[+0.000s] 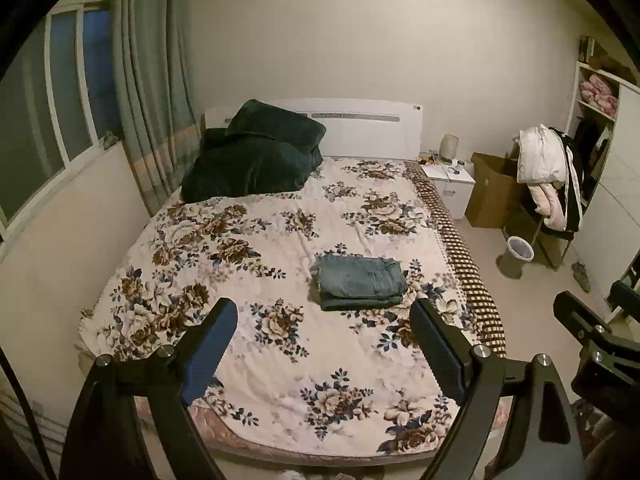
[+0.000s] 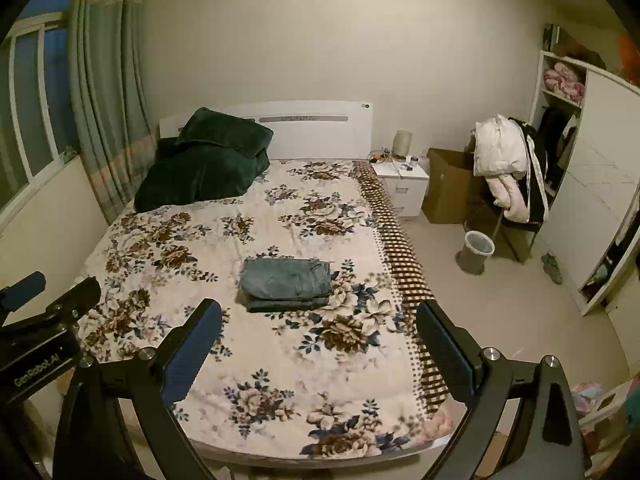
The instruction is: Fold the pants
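On the floral-printed white bedspread (image 1: 280, 216), toward its right edge and nearer the foot than the headboard, one pair of blue-grey denim pants (image 1: 360, 282) is seen folded into a compact rectangular stack, lying flat and untouched. The left gripper (image 1: 324, 344) is held above the foot of the bed with its two black fingers spread wide and nothing between them; the right gripper (image 2: 320, 344) is held likewise, fingers spread wide and empty, well apart from the pants. One dark green plush blanket (image 2: 204, 160) is heaped at the head corner by the grey-green curtain (image 1: 152, 80). One small grey waste bin (image 2: 476, 250) is set on the floor beyond the right edge of the bed; its contents cannot be made out. One open brown cardboard box (image 1: 490, 192) stands beside the white bedside cabinet (image 2: 402, 186), and its inside is hidden. Small items on the cabinet top are too small to identify. Pink bedding (image 1: 598, 92) is stored on one shelf of the white wardrobe (image 2: 600, 184), which is cut off by the frame edge. White and pink garments (image 2: 500, 160) are draped over a chair that is mostly hidden beneath them.
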A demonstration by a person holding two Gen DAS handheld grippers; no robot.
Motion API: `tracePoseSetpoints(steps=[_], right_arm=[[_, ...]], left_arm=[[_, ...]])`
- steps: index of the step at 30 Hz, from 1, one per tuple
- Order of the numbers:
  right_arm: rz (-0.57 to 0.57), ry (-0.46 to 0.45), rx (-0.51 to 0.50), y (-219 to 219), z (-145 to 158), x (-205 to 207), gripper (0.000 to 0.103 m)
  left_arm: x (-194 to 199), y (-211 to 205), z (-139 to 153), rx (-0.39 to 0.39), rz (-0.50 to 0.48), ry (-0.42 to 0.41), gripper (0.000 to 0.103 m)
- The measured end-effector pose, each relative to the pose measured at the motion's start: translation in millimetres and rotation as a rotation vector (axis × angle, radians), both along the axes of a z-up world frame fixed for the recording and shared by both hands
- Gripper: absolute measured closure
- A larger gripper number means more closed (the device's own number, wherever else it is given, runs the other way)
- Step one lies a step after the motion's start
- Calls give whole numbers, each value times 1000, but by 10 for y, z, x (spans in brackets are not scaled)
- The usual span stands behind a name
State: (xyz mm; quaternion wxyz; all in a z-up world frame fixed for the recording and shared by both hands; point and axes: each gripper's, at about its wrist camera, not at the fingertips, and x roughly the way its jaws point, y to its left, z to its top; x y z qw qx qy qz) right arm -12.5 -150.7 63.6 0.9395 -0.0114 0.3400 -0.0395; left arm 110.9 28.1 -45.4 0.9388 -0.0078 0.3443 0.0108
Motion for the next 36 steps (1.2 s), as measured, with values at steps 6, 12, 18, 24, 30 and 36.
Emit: tracePoseSetpoints(steps=[6,12,18,24,30,36], right_arm=[[-10,-2,6,-72,-192,215,3],[-50,3,-8,-188,-518,613,3],[-65,20,-15,-298,-882,1103,3],[-50,63,2,-372,-1234,1508,3],[-43,99,25,-384,-1453,1689,3],[-49,105,35,-371,-1535,1727,3]], left_arm=[[87,-53,-134,-3,-5,-2,0],[346,-126,-359,20,22,-11,0],[709,-179,-689,24,33,78,0],[934,-204,-852,45,49,93,0],[1105,-230,-905,70,43,97,0],[1198,-221,-904,73,46,96,0]])
